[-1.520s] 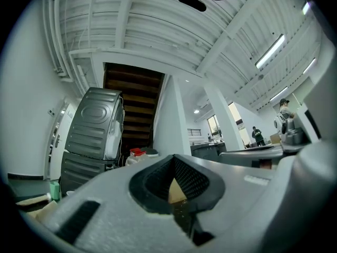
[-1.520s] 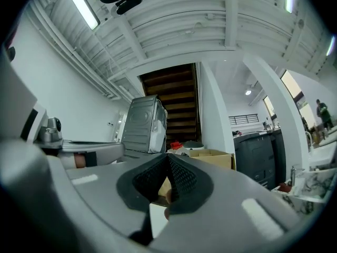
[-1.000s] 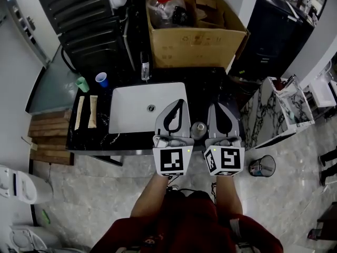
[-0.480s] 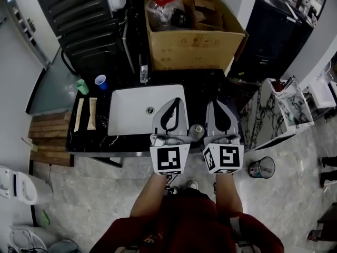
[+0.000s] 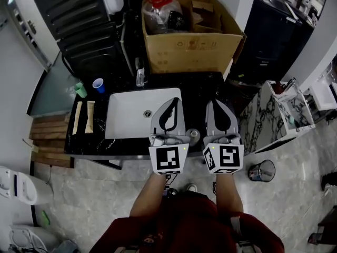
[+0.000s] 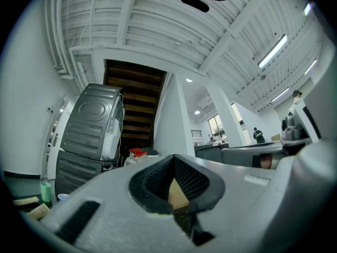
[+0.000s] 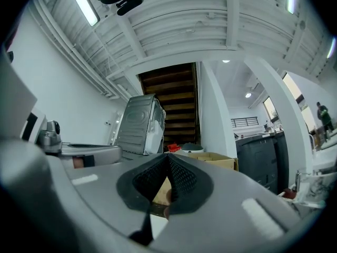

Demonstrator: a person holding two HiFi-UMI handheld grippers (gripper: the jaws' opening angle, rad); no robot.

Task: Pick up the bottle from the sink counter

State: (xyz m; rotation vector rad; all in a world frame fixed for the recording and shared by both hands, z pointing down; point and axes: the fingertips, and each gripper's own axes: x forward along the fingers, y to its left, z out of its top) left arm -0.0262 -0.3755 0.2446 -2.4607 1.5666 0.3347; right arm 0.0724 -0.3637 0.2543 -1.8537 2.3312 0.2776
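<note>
Pretty much the very start of the pick here, nothing is grabbed yet. The left tongs [image 5: 178, 101] and right tongs [image 5: 212, 104] hover side by side over the front edge of the desk [image 5: 210, 86]. Both have their jaws pressed together and nothing in them. The bottle [image 5: 194, 134] stands on the desk just right of the sink [image 5: 131, 115]. From above only its round top shows, tucked in the gap between the two tongs. I can't tell how high above it they sit.

My guess for the next move: one of the tongs has to open up and drop or tip down enough to get a jaw on either side of the bottle, then close on the body. The bottle is close to both tools, so bumping it over on the way in looks like the main risk. Slow approach, I'd say.

On the views, the head view is the only one that shows the bottle at all. It also gives the layout: sink, faucet [image 5: 139, 71], blue cup [image 5: 98, 84] off to the left, and the box [image 5: 195, 49] at the back.

Both gripper views look level and forward, right over the bottle. They catch a red-capped jug [image 6: 138, 153], a grey machine [image 6: 92, 123], stairs and ceiling. They do give a clean look at the jaw tips meeting, which is hard to judge from overhead. The left gripper view also picks up a person [image 6: 258, 135] far off.
</note>
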